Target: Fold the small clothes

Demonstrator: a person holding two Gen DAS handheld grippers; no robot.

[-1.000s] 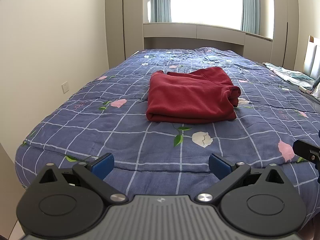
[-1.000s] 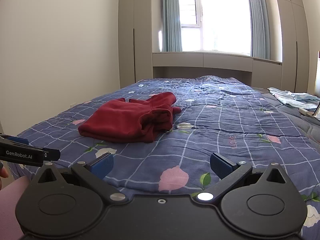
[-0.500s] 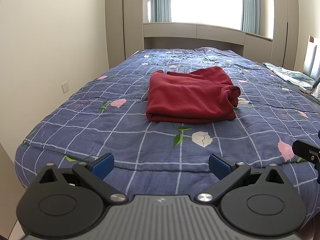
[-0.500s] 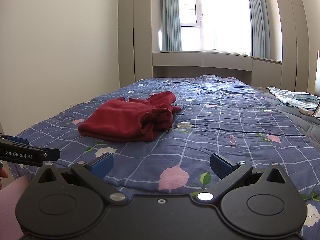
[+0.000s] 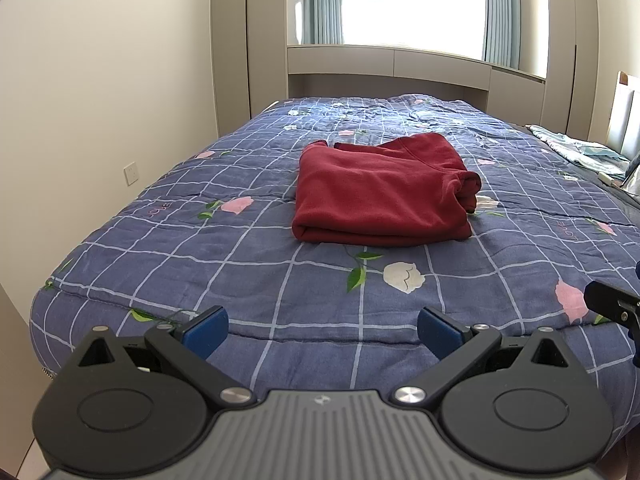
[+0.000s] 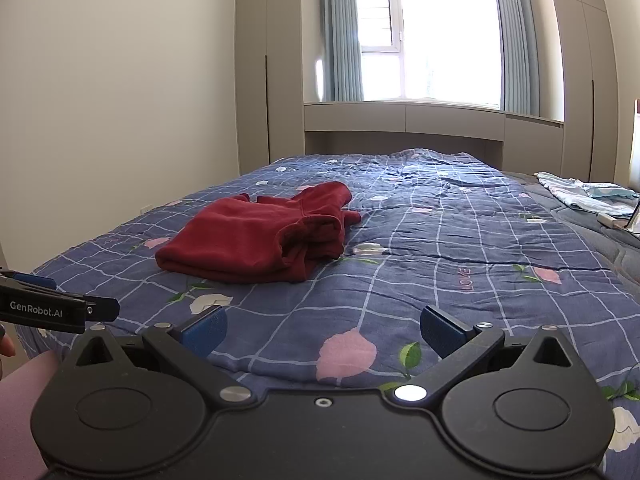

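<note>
From the left wrist, the folded red garment (image 5: pixel 382 194) lies mid-bed on the blue checked quilt (image 5: pixel 256 264), its long axis running across the bed, thick fold edge toward the camera, bunched end to the right. The left claw (image 5: pixel 322 330) is spread wide, empty, well short of it.

From the right wrist, the garment (image 6: pixel 260 236) sits ahead-left, bunched end facing right. The right claw (image 6: pixel 322 330) gapes wide, holding nothing.

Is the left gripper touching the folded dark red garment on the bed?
Apart. In the left wrist view, the left gripper has open jaws, and bare blue checked quilt lies between it and the folded dark red garment.
</note>
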